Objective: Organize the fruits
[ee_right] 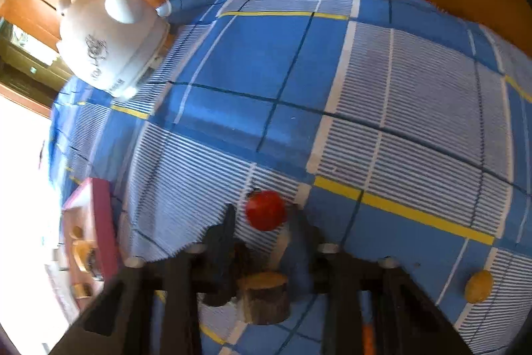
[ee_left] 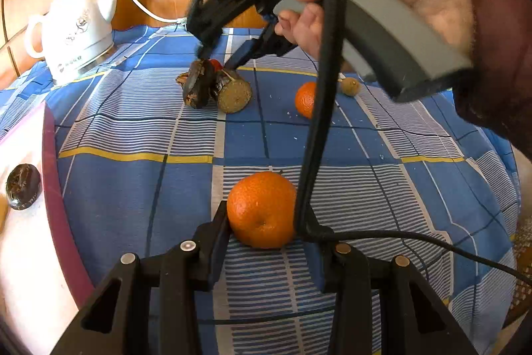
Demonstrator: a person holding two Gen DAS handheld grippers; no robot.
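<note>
Cable [ee_left: 316,108] part-hides tangerine [ee_left: 261,210] gripped by left gripper [ee_left: 262,235]; right gripper [ee_right: 262,222] blurred, clenched near tomato [ee_right: 266,210].

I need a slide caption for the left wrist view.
Left claw around an orange; right claw reaches the far fruit pile.

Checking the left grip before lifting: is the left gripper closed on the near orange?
Yes, the left gripper's fingers press both sides of the orange on the checked cloth.

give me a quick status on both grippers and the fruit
Left gripper shut on an orange. Right gripper closing around a small red fruit, beside dark brown pieces. Black cable hangs across the left view.
</note>
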